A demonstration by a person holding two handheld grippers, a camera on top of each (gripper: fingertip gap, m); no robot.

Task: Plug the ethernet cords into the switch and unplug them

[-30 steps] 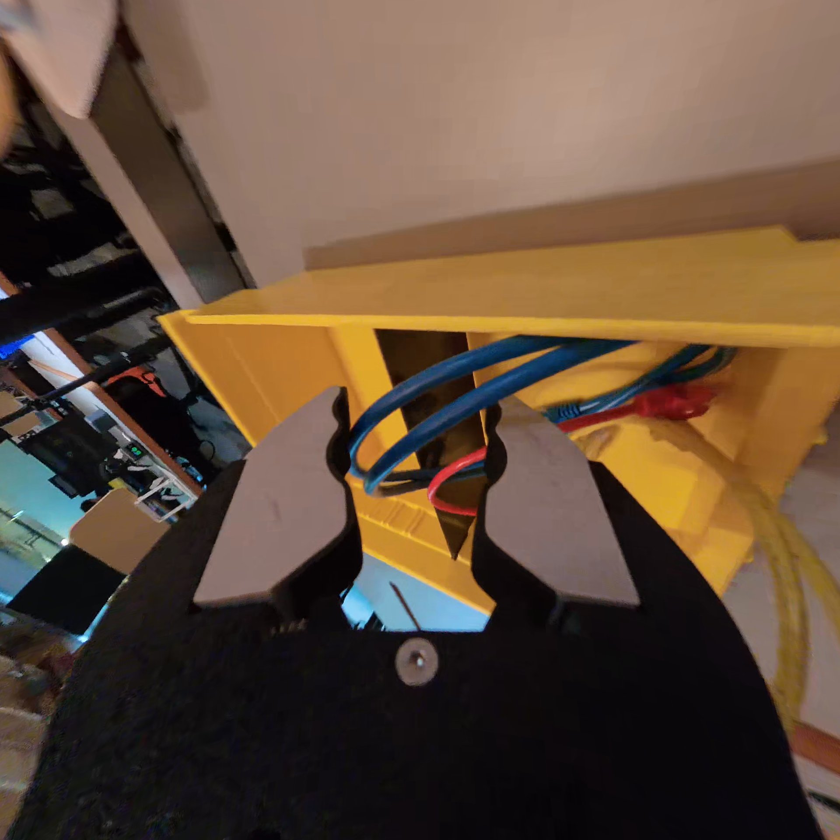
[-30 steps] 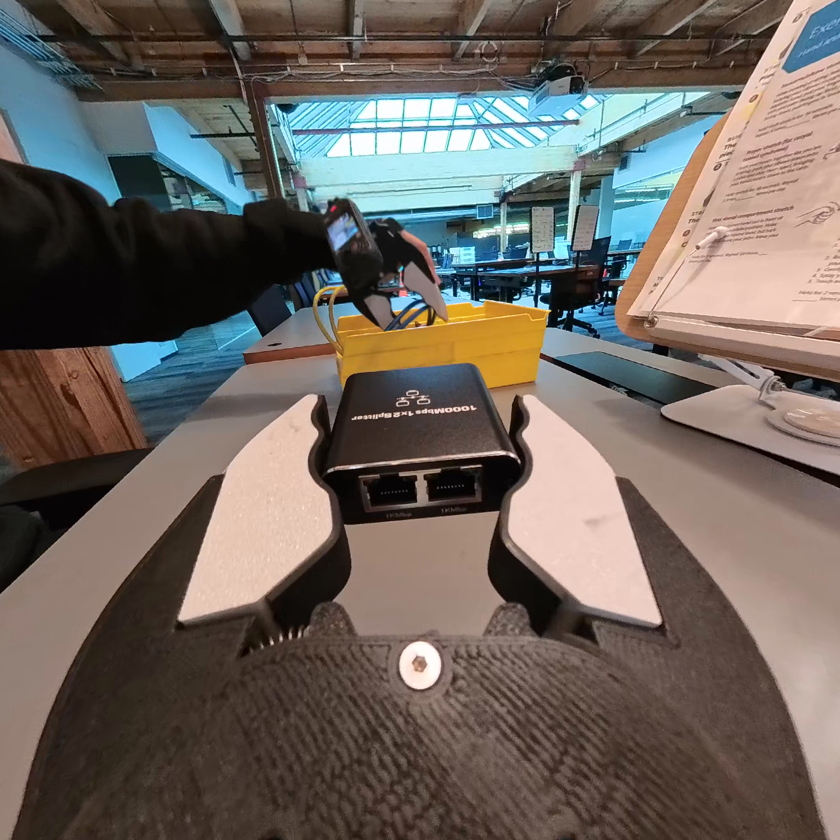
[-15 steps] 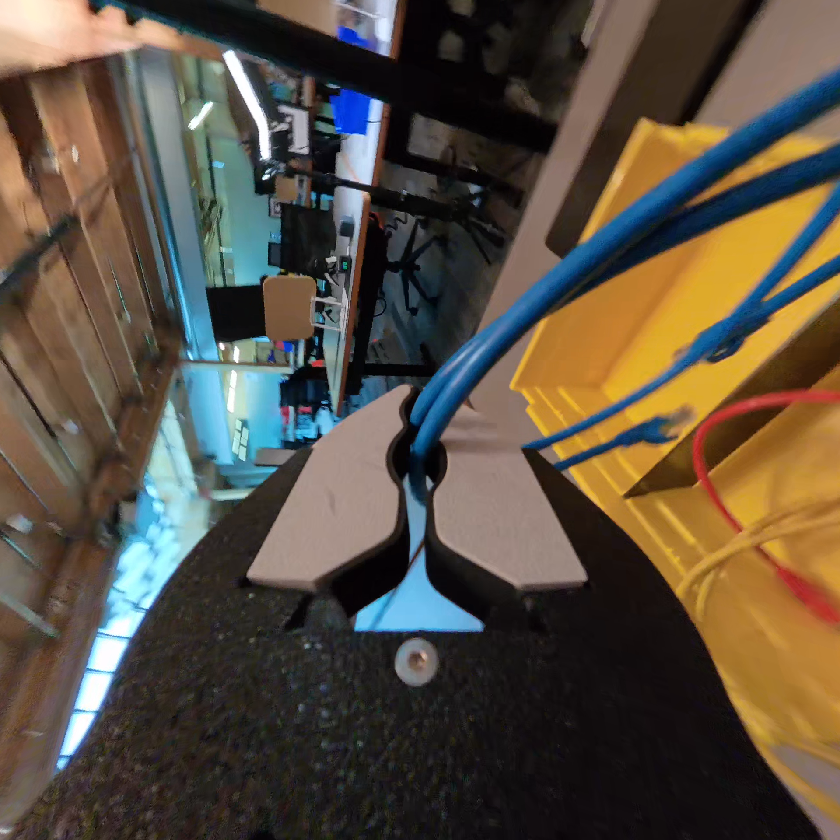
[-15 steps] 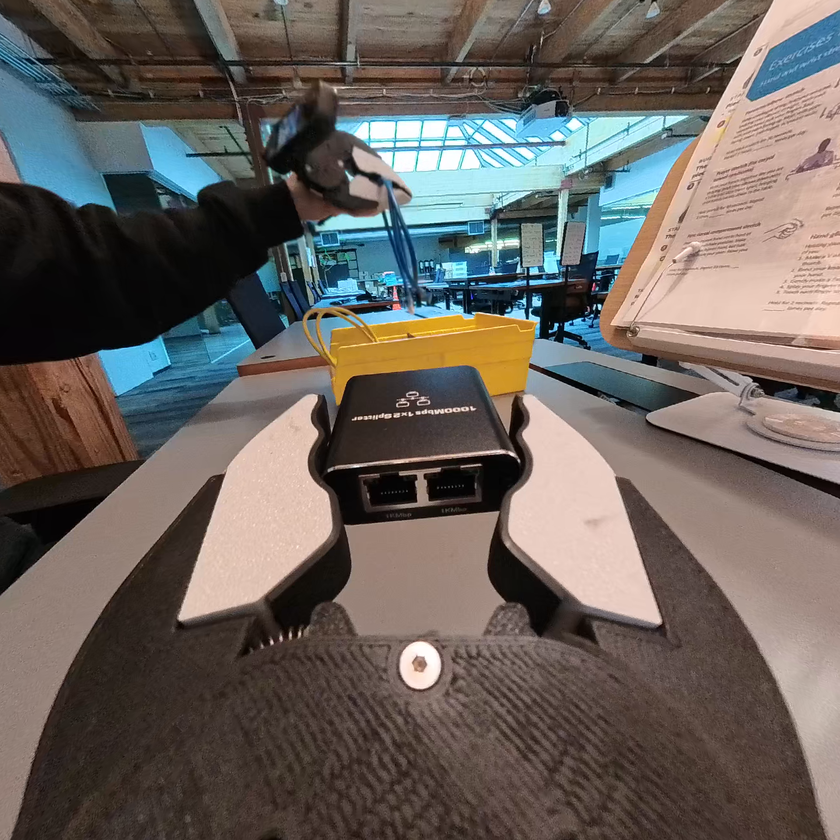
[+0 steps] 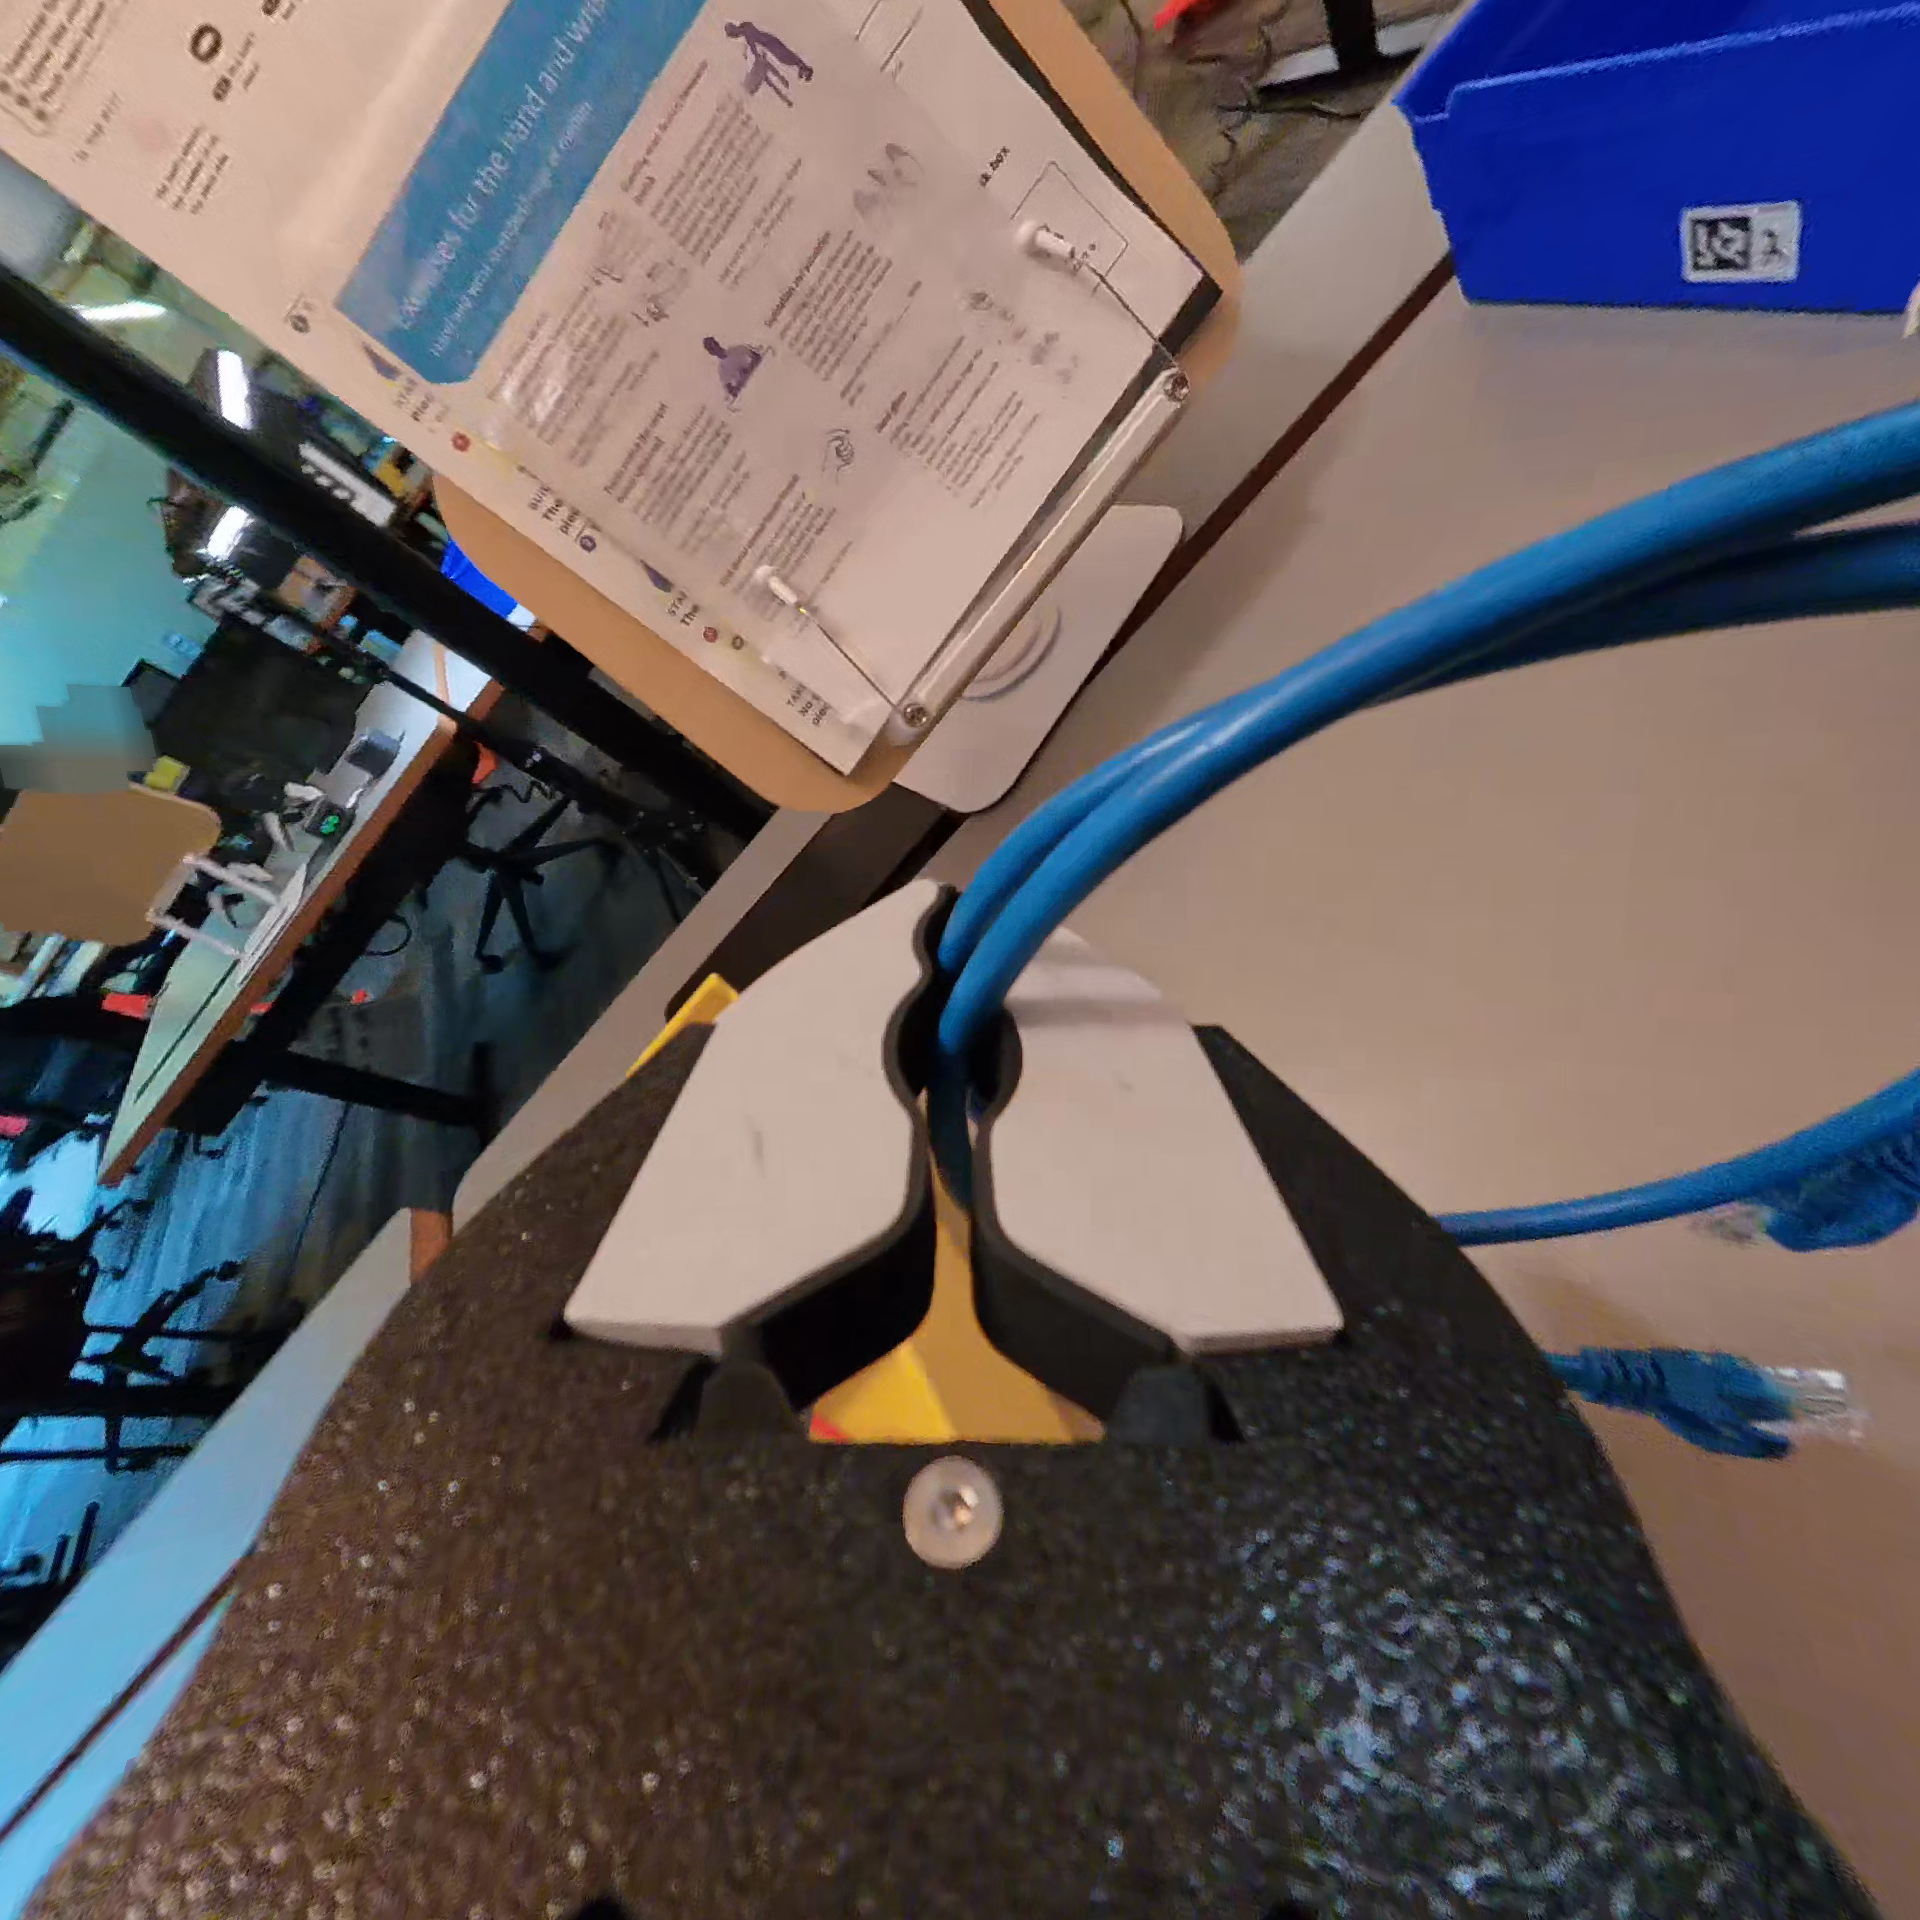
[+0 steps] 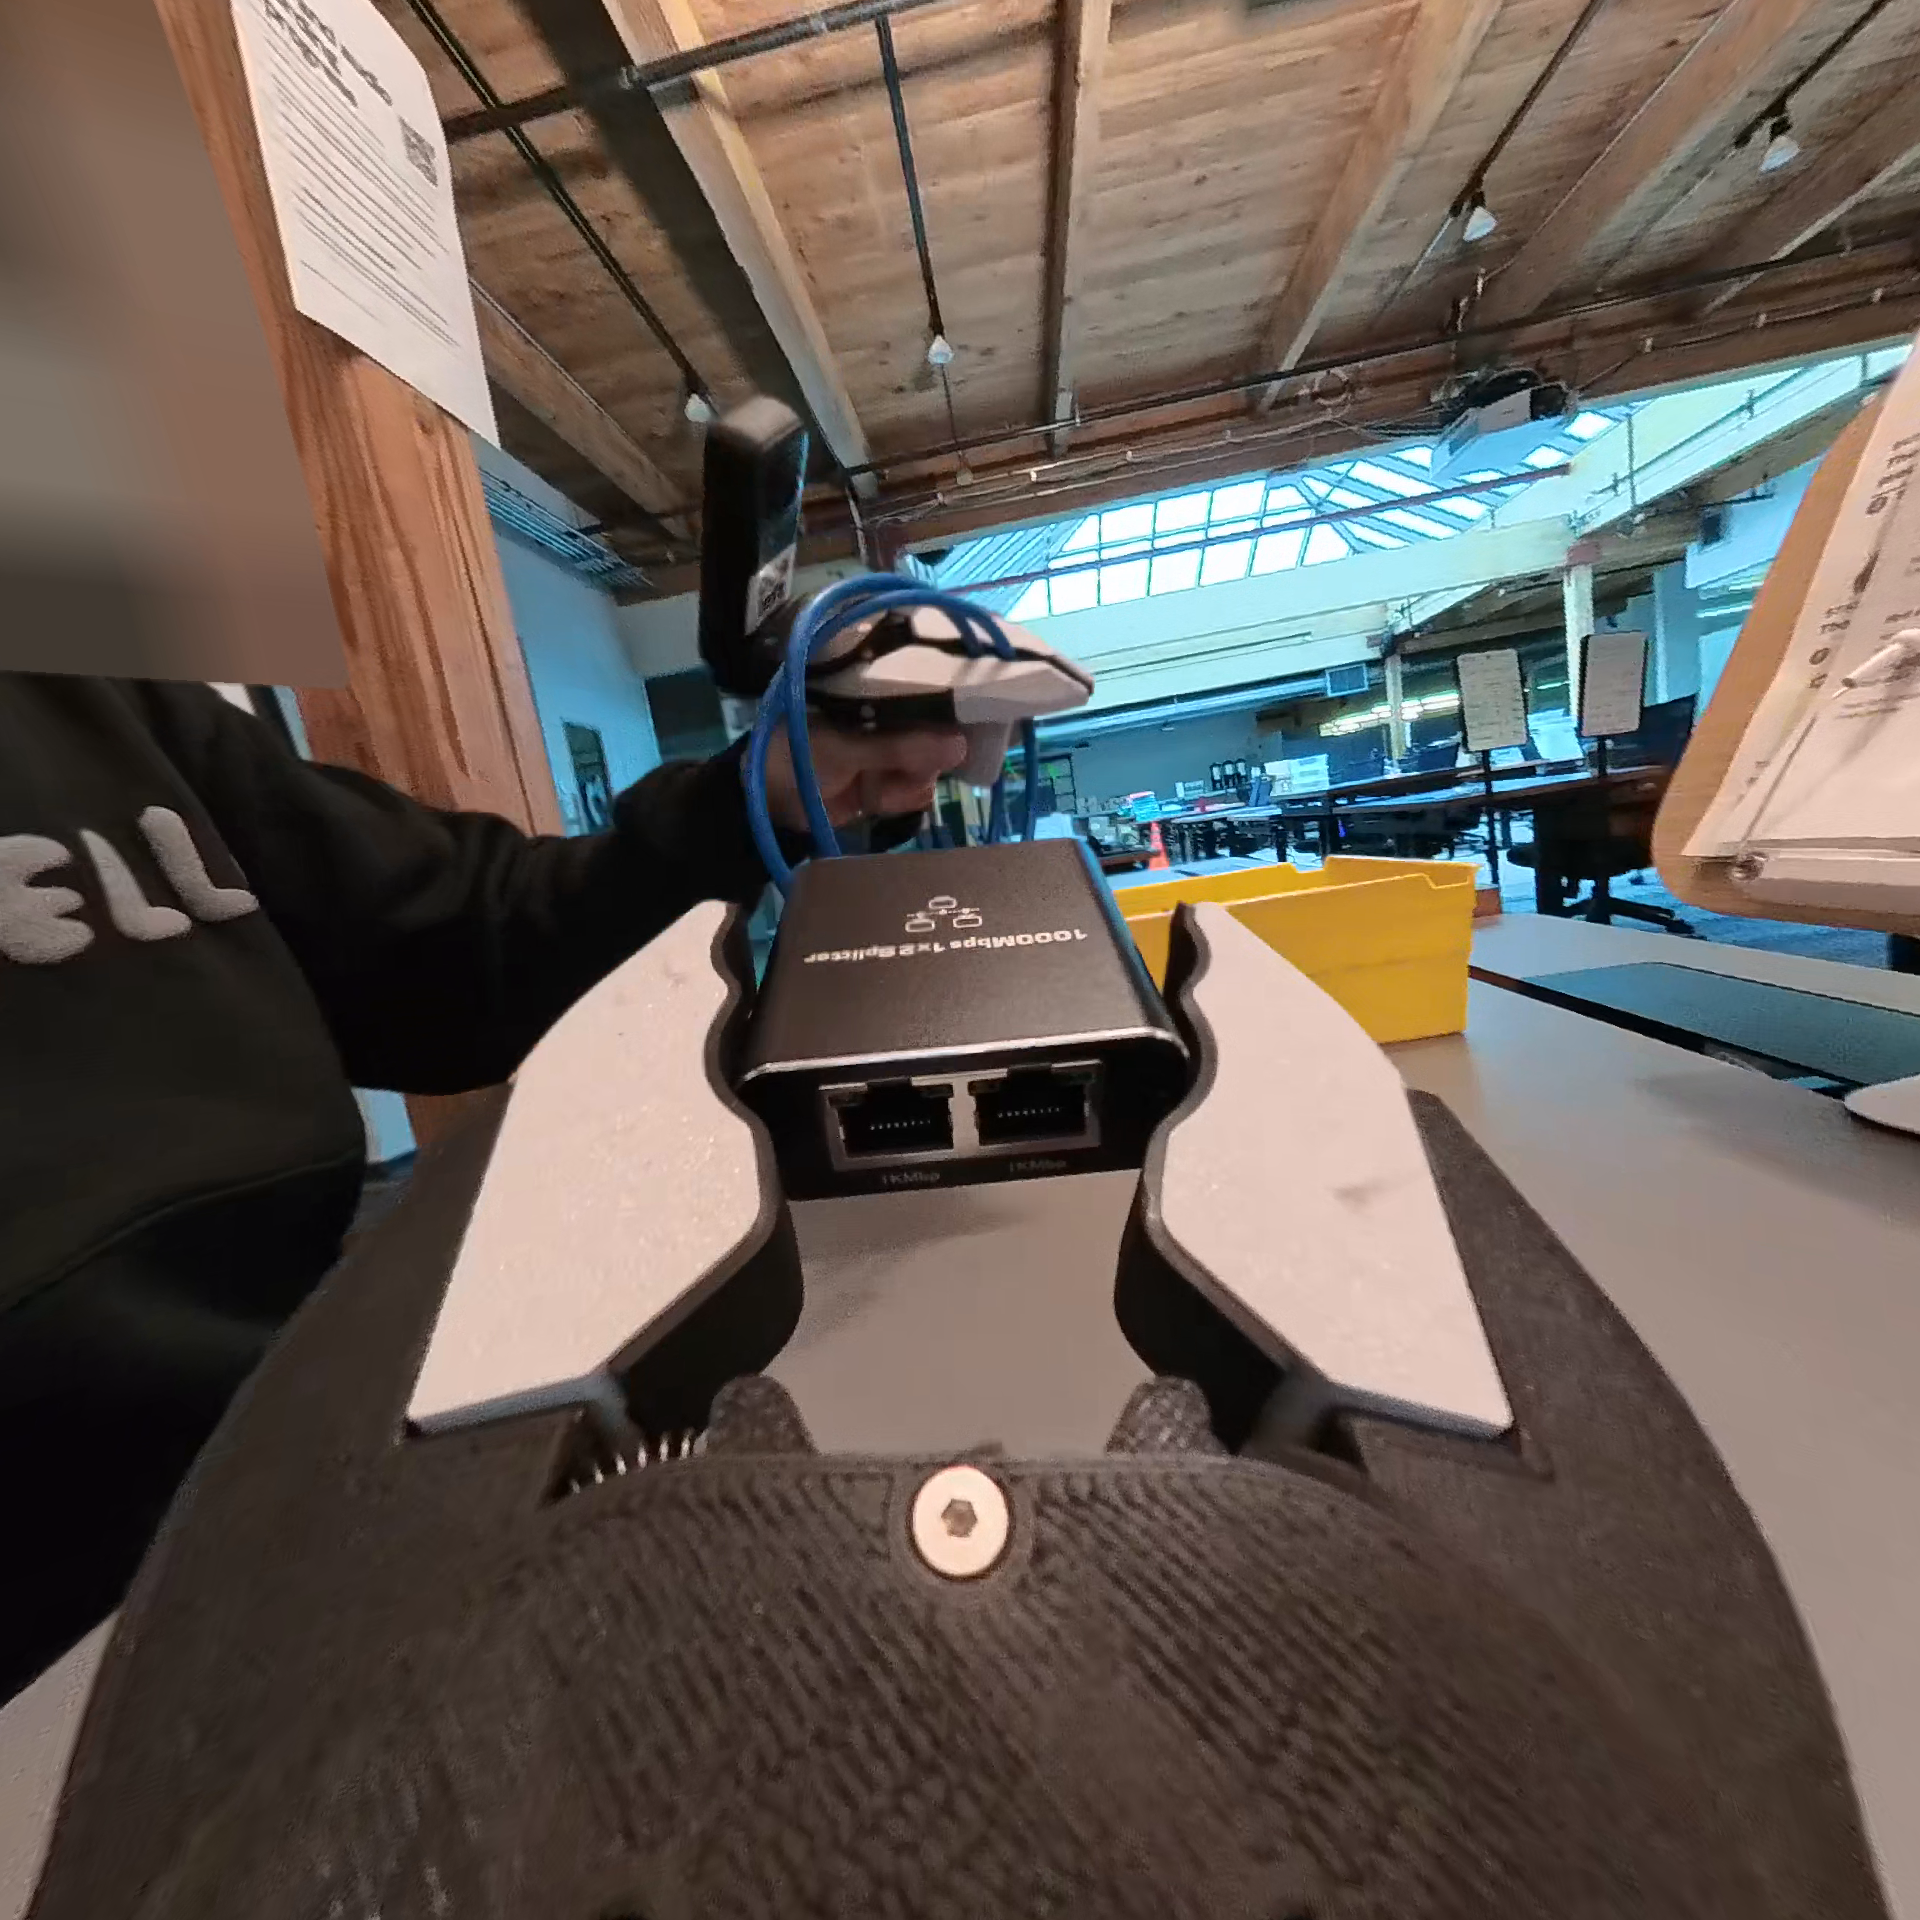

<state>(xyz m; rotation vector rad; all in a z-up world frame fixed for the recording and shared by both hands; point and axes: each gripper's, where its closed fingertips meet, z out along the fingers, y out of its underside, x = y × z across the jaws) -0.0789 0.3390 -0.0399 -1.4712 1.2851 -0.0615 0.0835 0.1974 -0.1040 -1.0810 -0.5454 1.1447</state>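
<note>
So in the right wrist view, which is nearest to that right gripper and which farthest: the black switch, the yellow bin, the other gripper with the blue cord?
1. The black switch, clamped in the right gripper itself.
2. The left gripper, just behind and above the switch, pinching the looped blue cord.
3. The yellow bin, farther back on the table, to the right.

Black textured gripper (image 6: 961, 997) body, grey finger pads (image 6: 613, 1153), silver screw (image 6: 958, 1519), black sleeve (image 6: 468, 925).
</note>
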